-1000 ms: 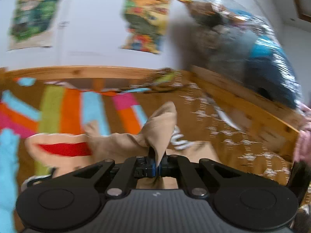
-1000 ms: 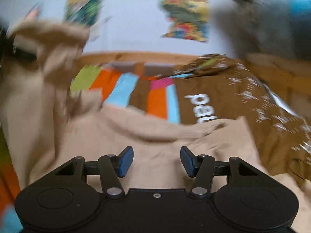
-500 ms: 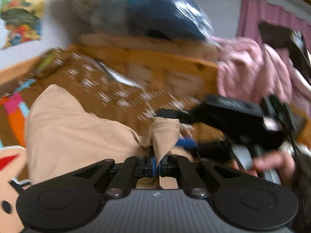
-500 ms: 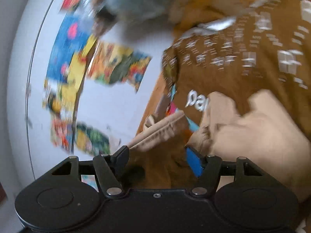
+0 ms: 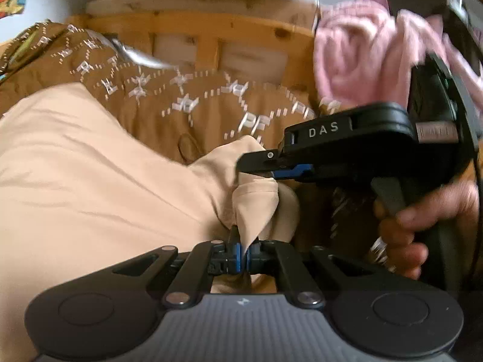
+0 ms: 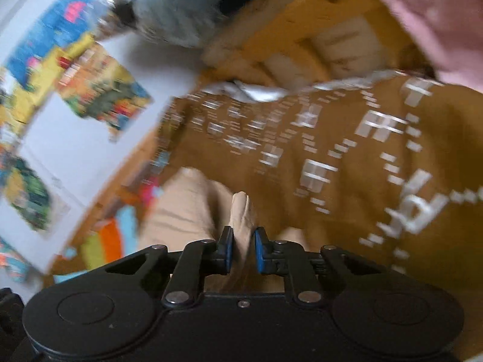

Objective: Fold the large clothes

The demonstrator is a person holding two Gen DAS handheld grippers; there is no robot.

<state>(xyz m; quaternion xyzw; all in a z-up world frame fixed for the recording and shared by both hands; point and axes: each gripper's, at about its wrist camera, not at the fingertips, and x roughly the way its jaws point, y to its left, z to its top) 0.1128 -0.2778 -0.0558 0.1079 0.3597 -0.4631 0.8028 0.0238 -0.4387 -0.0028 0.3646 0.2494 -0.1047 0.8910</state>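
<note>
A large beige garment (image 5: 90, 181) lies spread over a brown patterned bedspread (image 5: 196, 114). My left gripper (image 5: 244, 259) is shut on a corner of the beige cloth, which stands up in a point between its pads. Just beyond it, my right gripper (image 5: 256, 166) reaches in from the right, held by a hand (image 5: 422, 220), its fingers around a neighbouring fold of the same garment. In the right wrist view the right gripper (image 6: 241, 250) has its jaws closing, with a beige fold (image 6: 240, 214) filling the narrow gap between the blue pads.
A wooden bed frame (image 5: 196, 27) runs behind the bedspread (image 6: 332, 150). Pink cloth (image 5: 362, 60) is heaped at the right. Bright posters (image 6: 99, 90) hang on the white wall, and a striped multicoloured cover (image 6: 111, 238) shows at the left.
The left gripper has swung right and down with its beige corner, ending beside the right gripper. The right jaws, wide open before, have closed in on a beige fold.
</note>
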